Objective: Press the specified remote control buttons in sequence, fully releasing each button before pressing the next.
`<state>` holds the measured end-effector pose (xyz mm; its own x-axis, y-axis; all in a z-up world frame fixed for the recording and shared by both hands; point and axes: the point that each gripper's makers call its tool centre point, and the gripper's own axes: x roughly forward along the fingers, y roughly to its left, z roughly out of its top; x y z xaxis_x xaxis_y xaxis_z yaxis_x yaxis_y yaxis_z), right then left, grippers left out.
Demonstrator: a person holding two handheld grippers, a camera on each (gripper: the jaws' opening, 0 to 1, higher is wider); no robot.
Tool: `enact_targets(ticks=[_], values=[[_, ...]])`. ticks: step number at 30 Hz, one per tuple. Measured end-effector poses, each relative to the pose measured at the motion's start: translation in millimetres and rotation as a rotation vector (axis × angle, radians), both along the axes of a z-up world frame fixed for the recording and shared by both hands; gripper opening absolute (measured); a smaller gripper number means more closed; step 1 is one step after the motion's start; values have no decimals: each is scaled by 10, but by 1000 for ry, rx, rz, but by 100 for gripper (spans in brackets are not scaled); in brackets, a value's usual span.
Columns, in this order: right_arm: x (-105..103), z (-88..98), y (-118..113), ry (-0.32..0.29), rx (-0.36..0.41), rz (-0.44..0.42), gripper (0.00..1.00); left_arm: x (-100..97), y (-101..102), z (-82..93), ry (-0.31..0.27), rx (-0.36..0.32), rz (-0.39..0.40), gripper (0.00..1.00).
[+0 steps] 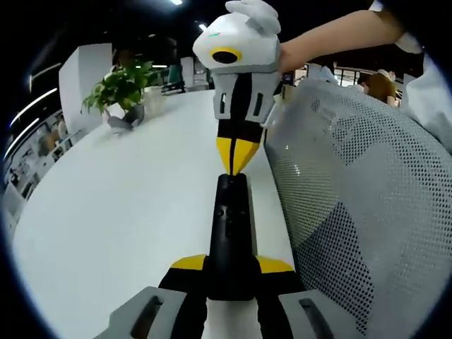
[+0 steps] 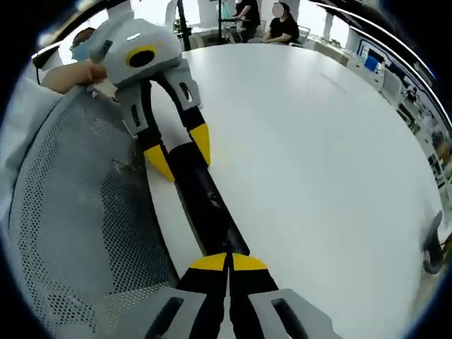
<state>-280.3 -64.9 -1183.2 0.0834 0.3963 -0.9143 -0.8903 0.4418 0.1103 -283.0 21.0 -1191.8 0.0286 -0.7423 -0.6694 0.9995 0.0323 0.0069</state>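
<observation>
Black, the remote control (image 1: 231, 233) at frame centre was pinched at its near end by the left gripper (image 1: 231, 268), while the right gripper (image 2: 228, 263), yellow tips pressed together, touched its far end.

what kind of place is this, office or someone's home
Most likely an open-plan office: a long white table, a grey mesh office chair, a potted plant, and a monitor at a desk beyond.

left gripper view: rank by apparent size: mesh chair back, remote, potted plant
1. mesh chair back, by far the largest, though it sits close to the camera.
2. remote, long and black, held in the left gripper.
3. potted plant, smallest, but far across the table, so its true size is unsure.
</observation>
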Motion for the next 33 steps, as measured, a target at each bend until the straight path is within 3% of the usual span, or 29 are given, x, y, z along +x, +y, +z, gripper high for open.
enact_targets(ticks=[4, 8, 14, 24, 27, 33], values=[[7, -6, 23, 25, -39, -25, 0, -8, 0, 2, 1, -4, -6, 25], [-17, -12, 22, -13, -89, 60, 0, -10, 0, 3, 5, -4, -4, 25], [-14, -3, -13, -35, -38, 28, 0, -20, 1, 6, 6, -4, 4, 25], [-14, 59, 19, -102, -11, 92, 0, -20, -2, 1, 9, 0, 10, 25], [-11, 72, 95, -86, 18, 93, 0, -21, -1, 0, 10, 1, 11, 25], [-48, -11, 115, -78, -23, 143, 0, -31, 4, 0, 10, 3, 12, 25]])
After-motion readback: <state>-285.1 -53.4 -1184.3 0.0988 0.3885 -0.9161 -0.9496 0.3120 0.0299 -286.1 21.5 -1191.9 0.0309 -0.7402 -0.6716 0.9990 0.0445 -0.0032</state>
